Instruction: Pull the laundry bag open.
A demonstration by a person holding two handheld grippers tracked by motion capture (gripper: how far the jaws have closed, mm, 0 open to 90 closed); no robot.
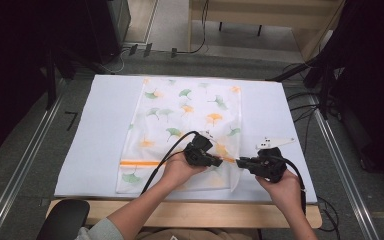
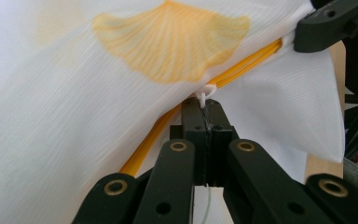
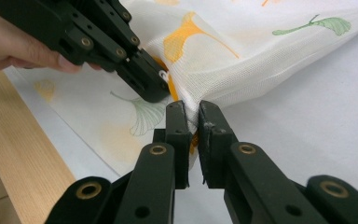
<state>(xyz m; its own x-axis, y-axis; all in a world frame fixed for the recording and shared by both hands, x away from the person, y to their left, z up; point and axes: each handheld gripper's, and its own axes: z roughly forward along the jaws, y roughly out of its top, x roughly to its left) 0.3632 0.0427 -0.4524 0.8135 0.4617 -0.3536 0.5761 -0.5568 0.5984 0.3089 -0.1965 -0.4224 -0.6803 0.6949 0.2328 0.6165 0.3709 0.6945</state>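
Note:
A white mesh bag [image 1: 185, 115] printed with green and orange ginkgo leaves lies flat on the white mat [image 1: 100, 130]. An orange zipper [image 1: 140, 163] runs across its near end. My left gripper [image 1: 221, 161] is shut on the small white zipper pull [image 2: 206, 93], right at the orange zipper [image 2: 242, 70]. My right gripper [image 1: 239, 162] faces it from the right, shut on the bag's fabric [image 3: 261, 60] at the zipper's end. In the right gripper view my right gripper [image 3: 192, 112] pinches a raised fold, with the left gripper [image 3: 156, 86] just beyond it.
The mat covers a wooden table whose near edge [image 1: 190, 212] is bare wood. A black chair seat [image 1: 62, 220] sits at the bottom left. Cables [image 1: 305, 107] and dark equipment flank the table on the floor.

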